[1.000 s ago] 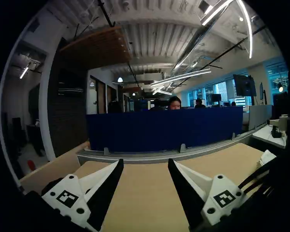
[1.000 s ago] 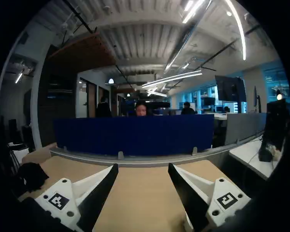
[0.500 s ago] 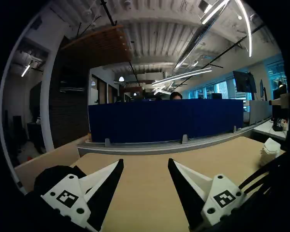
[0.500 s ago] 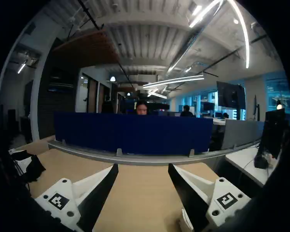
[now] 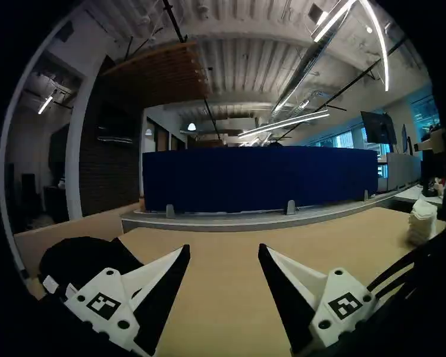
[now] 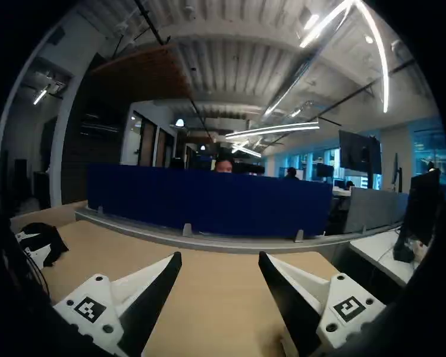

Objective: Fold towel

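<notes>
In the left gripper view, a black heap (image 5: 83, 257) that looks like soft cloth lies at 8 o'clock on the pale wooden tabletop (image 5: 223, 297). It sits just behind the left-hand finger, and small white tags show at its near edge. The left tongs (image 5: 223, 247) stand wide, their two white fingers well apart with only bare wood between them, and they hold nothing. Past them at 12 o'clock a dark blue divider (image 5: 253, 178) runs across the far edge of the tabletop. At 3 o'clock a white stack (image 5: 423, 220), layered like folded cloth, rests near the right-hand edge of the wood. I cannot tell which of the two, the heap or the stack, is the towel. Both lie clear of the fingers.

In the right gripper view, the black heap (image 6: 41, 237) sits at 9 o'clock on the tabletop (image 6: 217, 309), with white pieces and thin cables beside it. It is well apart from the right tongs (image 6: 219, 254). These tongs are also spread wide and empty, their tips above bare wood. The blue divider (image 6: 211, 202) crosses behind them, and the top of a person's head (image 6: 224, 165) shows above it at 12 o'clock. At 3 o'clock a dark monitor (image 6: 422, 205) stands on a neighbouring white desk (image 6: 380, 253). Long strip lights (image 6: 374, 41) curve across the ceiling.
</notes>
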### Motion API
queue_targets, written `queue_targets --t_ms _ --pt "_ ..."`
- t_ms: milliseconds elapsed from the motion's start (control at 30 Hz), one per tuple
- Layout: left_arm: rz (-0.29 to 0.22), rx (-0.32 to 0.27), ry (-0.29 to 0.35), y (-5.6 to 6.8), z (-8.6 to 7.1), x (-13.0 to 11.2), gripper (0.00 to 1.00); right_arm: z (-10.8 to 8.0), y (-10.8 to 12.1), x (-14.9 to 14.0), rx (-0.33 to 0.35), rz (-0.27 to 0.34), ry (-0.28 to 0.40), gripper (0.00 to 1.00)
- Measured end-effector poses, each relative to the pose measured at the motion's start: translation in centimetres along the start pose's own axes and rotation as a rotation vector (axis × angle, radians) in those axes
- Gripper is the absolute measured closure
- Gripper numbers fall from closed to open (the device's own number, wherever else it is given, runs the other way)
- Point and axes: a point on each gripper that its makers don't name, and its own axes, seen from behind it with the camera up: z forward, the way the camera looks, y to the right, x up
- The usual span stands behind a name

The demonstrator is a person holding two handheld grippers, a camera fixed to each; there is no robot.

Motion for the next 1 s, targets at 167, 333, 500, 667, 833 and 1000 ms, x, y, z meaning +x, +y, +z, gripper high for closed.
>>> queue_targets --t_ms 167,333,500,667,833,1000 --pt "-0.012 -0.003 0.009 -0.1 0.0 -1.5 0.15 0.4 -0.5 -1.1 0.007 -0.011 -0.001 0.0" --pt "-0.01 -0.004 0.009 -0.2 0.1 -2.8 0.15 0.9 -1.5 -1.7 0.022 -0.01 -0.006 0.0" --pt "-0.021 0.002 0.008 -0.5 0.2 -3.3 0.15 1.1 -2.4 -2.2 0.033 -0.017 -0.019 0.0" --pt "-0.036 0.009 0.001 -0.8 0.3 -3.9 0.15 1.2 -2.7 -2.0 0.034 -0.034 -0.022 0.0" --pt "-0.03 0.012 -0.014 -0.7 0.3 -4.6 0.15 1.1 -2.7 -1.9 0.034 -0.032 -0.02 0.0" --pt "-0.025 0.005 -0.017 -0.2 0.6 -4.7 0.15 0.9 -2.9 -2.0 0.04 -0.022 -0.021 0.0"
